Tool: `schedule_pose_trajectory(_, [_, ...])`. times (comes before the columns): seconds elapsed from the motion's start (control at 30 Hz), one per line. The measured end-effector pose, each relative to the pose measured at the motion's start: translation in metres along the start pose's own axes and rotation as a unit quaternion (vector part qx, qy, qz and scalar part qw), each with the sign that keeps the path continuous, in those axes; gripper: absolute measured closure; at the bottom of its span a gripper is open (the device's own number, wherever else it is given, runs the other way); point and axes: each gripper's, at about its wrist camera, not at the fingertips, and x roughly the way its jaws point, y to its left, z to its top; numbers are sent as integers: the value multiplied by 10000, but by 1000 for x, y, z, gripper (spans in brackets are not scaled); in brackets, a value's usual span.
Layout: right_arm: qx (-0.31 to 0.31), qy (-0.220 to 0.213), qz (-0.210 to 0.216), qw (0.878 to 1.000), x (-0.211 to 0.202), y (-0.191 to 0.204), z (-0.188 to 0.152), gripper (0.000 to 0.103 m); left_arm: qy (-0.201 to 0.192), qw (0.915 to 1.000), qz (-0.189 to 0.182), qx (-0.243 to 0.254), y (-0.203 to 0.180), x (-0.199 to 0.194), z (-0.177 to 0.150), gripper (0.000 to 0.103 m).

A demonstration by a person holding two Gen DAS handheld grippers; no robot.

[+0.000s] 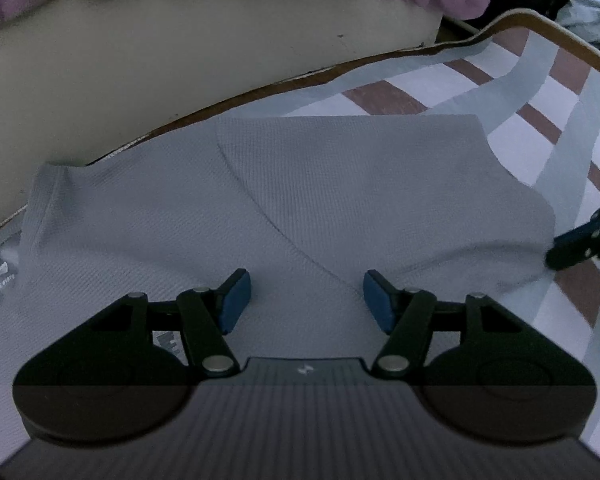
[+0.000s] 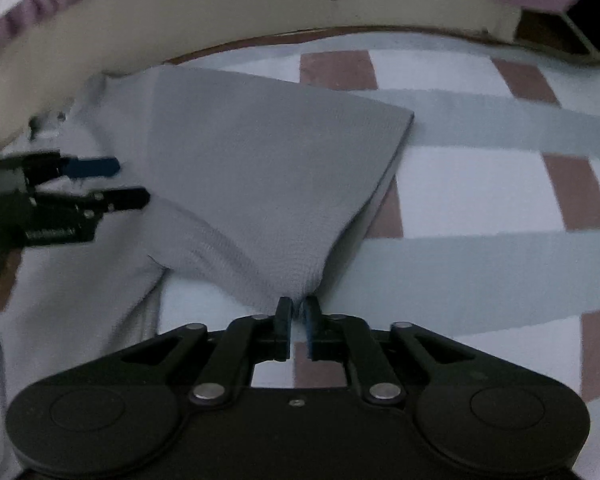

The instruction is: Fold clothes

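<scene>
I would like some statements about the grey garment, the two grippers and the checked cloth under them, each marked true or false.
1. The right gripper pinches a corner of the grey garment. True.
2. The left gripper is clamped on the garment. False: its jaws stand open above the fabric, with nothing between them.
3. The garment lies on a checked cloth. True.
4. The garment is bright red. False: it is grey.
5. One part of the garment is folded over another. True: a folded flap shows in both views.
</scene>
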Motion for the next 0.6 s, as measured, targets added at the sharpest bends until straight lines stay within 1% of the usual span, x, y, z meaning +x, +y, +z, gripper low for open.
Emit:
schedule_pose_trajectory(0.03, [254,-63,117,9996,-3,-5,0,88,2,10000,8,42,-1,0,-1,40])
schedule_pose_trajectory(0.07, [515,-131,259,9983,-5,-10,-1,69,3,10000,17,84,-2,-1,-1,40])
schedule_pose_trajectory(0.1, [749,-196,383,9963,-7,-14,-1,56,12,10000,12,96,-3,-1,-1,39])
schedule_pose_trajectory(0.13, [940,-258,480,9941,-8,-16,-2,37,22,10000,-23,78,-2,-2,-1,39])
schedule_pose_trajectory(0.2, [1404,-348,748,9867,-7,-20,-5,36,28,9999,-127,13,-1,-5,-1,39])
schedule_pose_trajectory(0.23, [1806,-320,1038,9775,0,-22,-11,36,19,9998,-211,-50,-1,-7,-2,39])
schedule_pose_trajectory(0.27, [2203,-291,1326,9659,8,-24,-17,35,14,9995,-311,-111,-2,-10,-3,39])
schedule_pose_trajectory(0.33, [2980,-231,1890,9354,23,-28,-29,34,-5,9987,-482,-187,-4,-14,-6,39])
schedule_pose_trajectory(0.37, [3244,-204,2124,9215,30,-29,-33,36,-26,9985,-513,-164,-7,-17,-8,39])
schedule_pose_trajectory(0.4, [3326,-180,2288,9147,34,-31,-35,37,-47,9985,-533,-126,-10,-19,-11,39])
schedule_pose_trajectory(0.43, [3407,-157,2451,9075,38,-33,-37,40,-63,9984,-557,-86,-13,-22,-13,39])
schedule_pose_trajectory(0.47, [3462,-187,2532,9032,41,-35,-37,47,-88,9983,-581,-63,-15,-25,-16,39])
schedule_pose_trajectory(0.5, [3469,-333,2447,9048,39,-38,-36,49,-119,9981,-604,-47,-17,-29,-19,39])
schedule_pose_trajectory(0.53, [3408,-518,2297,9102,36,-39,-35,55,-162,9977,-656,-22,-19,-34,-22,39])
schedule_pose_trajectory(0.57, [3255,-683,2131,9187,32,-38,-33,70,-211,9972,-723,8,-21,-39,-24,39])
schedule_pose_trajectory(0.6, [3091,-811,1986,9265,29,-37,-31,84,-252,9965,-794,67,-23,-45,-27,39])
